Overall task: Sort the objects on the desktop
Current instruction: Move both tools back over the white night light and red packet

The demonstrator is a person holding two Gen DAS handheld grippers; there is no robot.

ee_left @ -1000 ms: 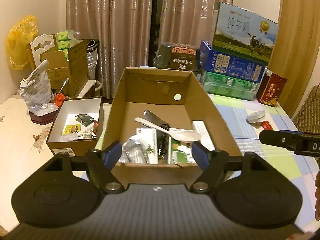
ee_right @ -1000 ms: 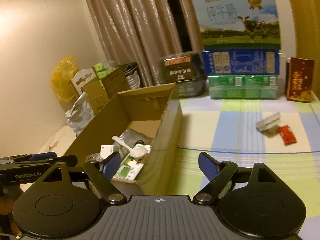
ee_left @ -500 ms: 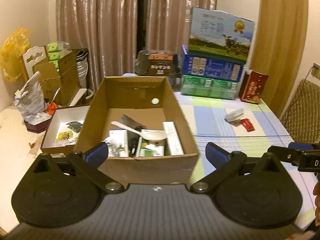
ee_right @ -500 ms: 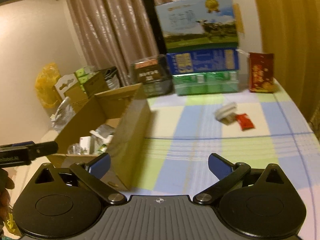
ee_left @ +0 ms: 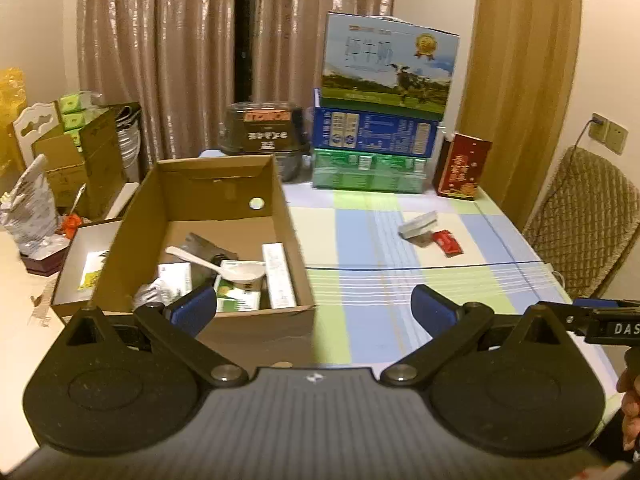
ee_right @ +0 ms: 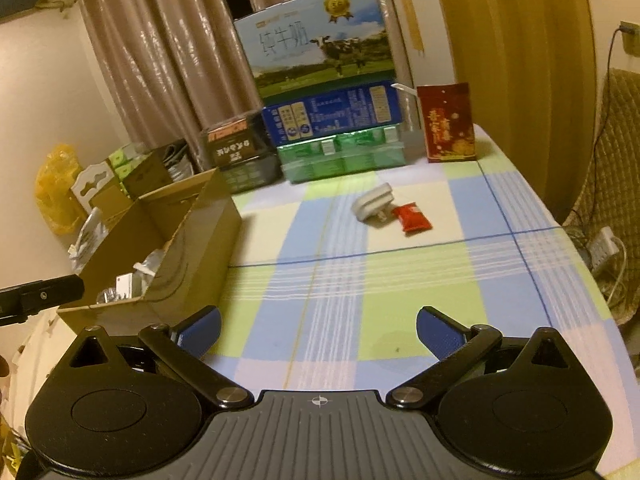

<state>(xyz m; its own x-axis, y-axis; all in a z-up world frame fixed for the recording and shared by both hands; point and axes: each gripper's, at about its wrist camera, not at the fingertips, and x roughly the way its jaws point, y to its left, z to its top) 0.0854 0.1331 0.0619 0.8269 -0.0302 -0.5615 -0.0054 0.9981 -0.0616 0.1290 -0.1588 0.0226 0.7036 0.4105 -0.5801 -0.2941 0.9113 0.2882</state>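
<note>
An open cardboard box (ee_left: 296,312) (ee_right: 200,248) stands on the left of the checked tablecloth, holding a white spoon (ee_left: 224,266), small white and green packets (ee_left: 276,274) and a foil pouch. Farther right on the cloth lie a white plug adapter (ee_left: 418,225) (ee_right: 373,203) and a red sachet (ee_left: 448,241) (ee_right: 412,218), touching each other. My left gripper (ee_left: 314,310) hangs open and empty over the box's front right corner. My right gripper (ee_right: 319,330) is open and empty above bare cloth, well short of the adapter.
Stacked milk cartons (ee_right: 320,92), a dark food container (ee_left: 264,134) and a red box (ee_right: 450,122) line the table's far edge. A shallow white-lined box (ee_left: 76,264) sits left of the cardboard box. A padded chair (ee_left: 588,220) stands at the right.
Both grippers have swung right and drawn back from the cardboard box, and both have opened wider. The adapter and sachet now sit nearer the centre of the right view.
</note>
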